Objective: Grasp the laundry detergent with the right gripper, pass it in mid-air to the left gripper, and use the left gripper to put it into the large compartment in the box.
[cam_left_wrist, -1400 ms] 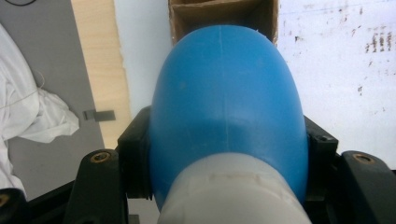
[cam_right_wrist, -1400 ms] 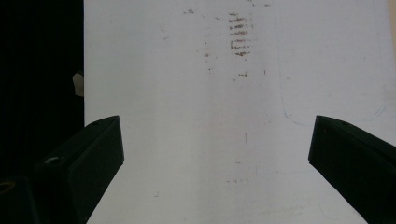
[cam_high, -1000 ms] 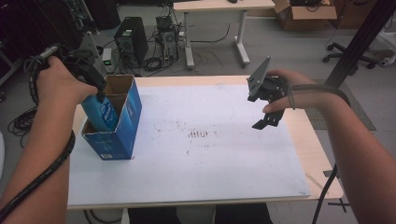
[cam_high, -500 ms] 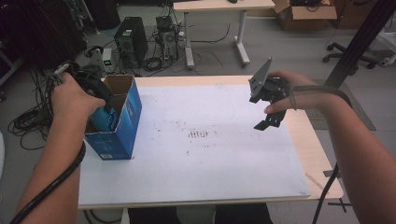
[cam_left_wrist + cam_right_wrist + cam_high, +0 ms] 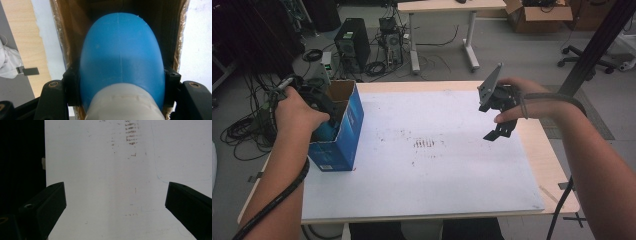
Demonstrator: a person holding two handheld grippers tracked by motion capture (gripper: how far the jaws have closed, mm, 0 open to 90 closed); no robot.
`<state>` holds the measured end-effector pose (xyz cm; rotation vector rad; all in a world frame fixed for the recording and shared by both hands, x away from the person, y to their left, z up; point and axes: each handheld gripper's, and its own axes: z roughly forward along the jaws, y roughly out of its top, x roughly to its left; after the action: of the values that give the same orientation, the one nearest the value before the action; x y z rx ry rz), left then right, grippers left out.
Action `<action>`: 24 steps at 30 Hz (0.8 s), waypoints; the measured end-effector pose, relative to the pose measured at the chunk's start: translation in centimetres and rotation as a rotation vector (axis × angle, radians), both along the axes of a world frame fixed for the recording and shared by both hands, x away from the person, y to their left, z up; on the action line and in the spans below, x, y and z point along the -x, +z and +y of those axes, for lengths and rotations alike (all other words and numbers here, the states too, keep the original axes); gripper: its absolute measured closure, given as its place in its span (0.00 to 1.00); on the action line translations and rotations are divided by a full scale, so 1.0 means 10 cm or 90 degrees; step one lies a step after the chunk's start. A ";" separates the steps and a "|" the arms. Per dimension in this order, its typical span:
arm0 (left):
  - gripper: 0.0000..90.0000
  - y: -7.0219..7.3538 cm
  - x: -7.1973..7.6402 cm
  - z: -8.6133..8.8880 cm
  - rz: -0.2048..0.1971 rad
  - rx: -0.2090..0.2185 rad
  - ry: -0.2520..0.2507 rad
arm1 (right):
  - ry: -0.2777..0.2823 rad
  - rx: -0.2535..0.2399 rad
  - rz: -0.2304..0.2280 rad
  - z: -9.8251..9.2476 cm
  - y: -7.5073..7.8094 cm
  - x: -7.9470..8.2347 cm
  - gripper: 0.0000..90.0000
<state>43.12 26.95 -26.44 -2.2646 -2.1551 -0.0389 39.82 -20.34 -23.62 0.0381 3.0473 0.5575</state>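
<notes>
Bottle (image 5: pixel 122 57), blue with a white cap, sits clamped in the left hand-held gripper (image 5: pixel 122 87) inside the box (image 5: pixel 343 130) at frame left; right hand-held gripper (image 5: pixel 113 202) gapes above the table (image 5: pixel 437 170).

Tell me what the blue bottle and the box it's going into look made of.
Blue bottle: probably moulded plastic, smooth and matte, with a faint seam line down the middle and a white cap end. Box: cardboard, with a brown raw inside, fibrous torn-looking edges in the left gripper view, and a glossy blue printed outside.
</notes>
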 end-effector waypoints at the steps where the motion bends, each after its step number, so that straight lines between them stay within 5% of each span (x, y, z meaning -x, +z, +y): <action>1: 0.42 -0.02 0.00 0.00 0.001 -0.001 -0.002 | 0.000 0.001 0.002 0.00 0.00 0.00 0.04; 24: 0.42 -0.24 -0.02 0.04 0.013 0.008 0.001 | -0.003 0.004 0.006 0.00 -0.05 0.00 0.04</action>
<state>43.29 27.37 -28.83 -2.2606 -2.1528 -0.0031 39.87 -20.31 -24.08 0.0485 3.0567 0.5498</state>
